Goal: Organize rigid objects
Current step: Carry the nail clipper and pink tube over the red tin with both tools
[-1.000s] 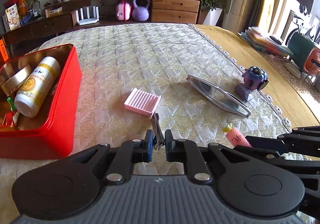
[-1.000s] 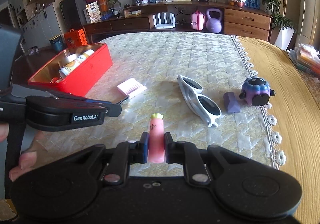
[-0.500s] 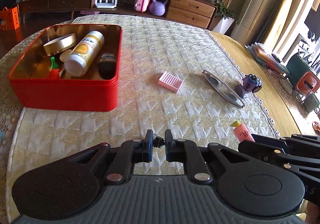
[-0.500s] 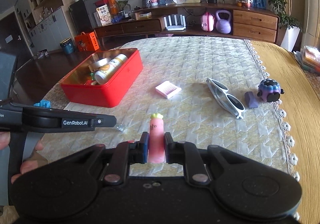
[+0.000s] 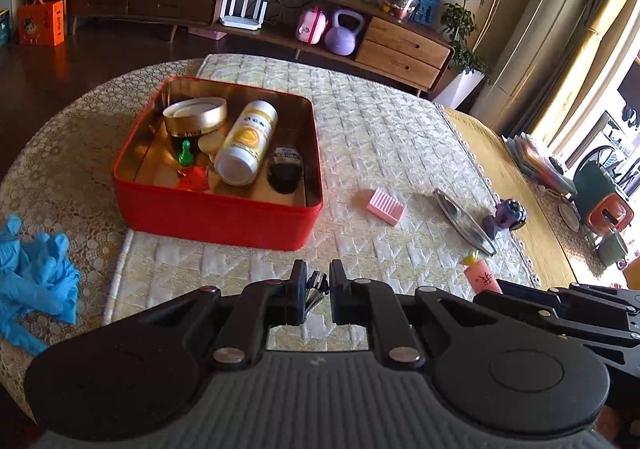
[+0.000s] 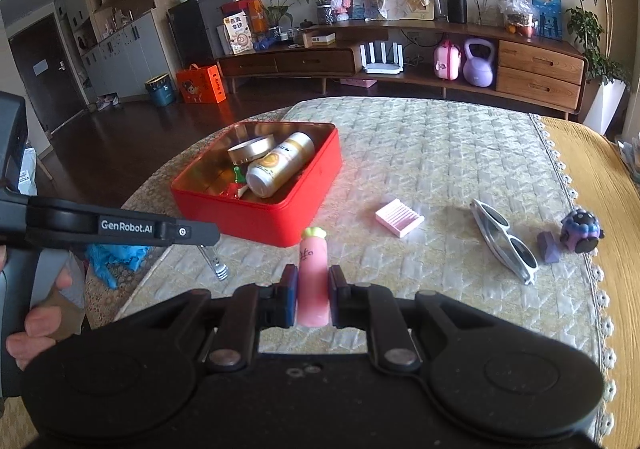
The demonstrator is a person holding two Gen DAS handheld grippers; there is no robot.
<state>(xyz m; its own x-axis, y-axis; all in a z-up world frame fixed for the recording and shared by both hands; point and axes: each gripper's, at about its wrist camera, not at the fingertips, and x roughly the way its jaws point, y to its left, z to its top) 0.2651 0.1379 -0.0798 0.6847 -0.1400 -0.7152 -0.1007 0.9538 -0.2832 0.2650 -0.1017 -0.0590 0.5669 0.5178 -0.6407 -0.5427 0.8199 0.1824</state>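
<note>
Carrying two small finds toward the red tin

Left wrist view: left gripper nearly closed on a small metal clip, now above the near wall of the red tin; best to advance over the free corner beside the bottle before releasing. Compared with earlier: tin closer and centred, cloth farther below.

Right wrist view: right gripper clamped on the pink carrot-shaped stick, upright; better to wait until the left one clears. Tin nearer than before; sunglasses and pink comb unmoved.
</note>
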